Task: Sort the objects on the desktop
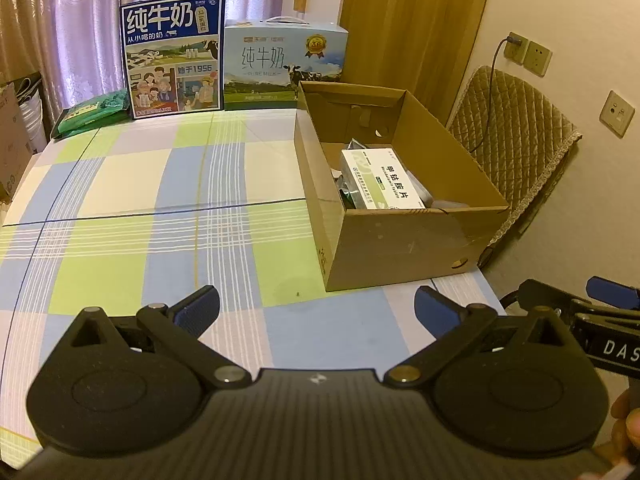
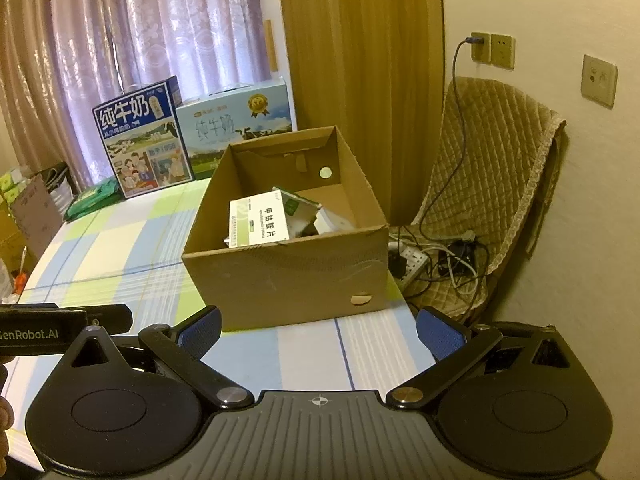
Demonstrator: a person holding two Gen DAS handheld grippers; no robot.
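My jaws are spread wide on both sides, left gripper (image 1: pixel 316 312) and right gripper (image 2: pixel 318 330), and grasp nothing; both hover low over the near edge of the tabletop (image 1: pixel 140 208), side by side. Ahead sits an open cardboard box (image 2: pixel 288 280) at the right end of the checked cloth. Inside it a white medicine box (image 1: pixel 380 180) lies on top, label up, resting toward the near wall on other packets, among them a green-and-white one (image 2: pixel 298 210); what lies beneath I cannot tell. At the far edge stand two milk cartons, a dark blue one (image 1: pixel 174 56) and a pale blue one (image 1: pixel 284 66), with a green packet (image 1: pixel 94 114) lying left of them.
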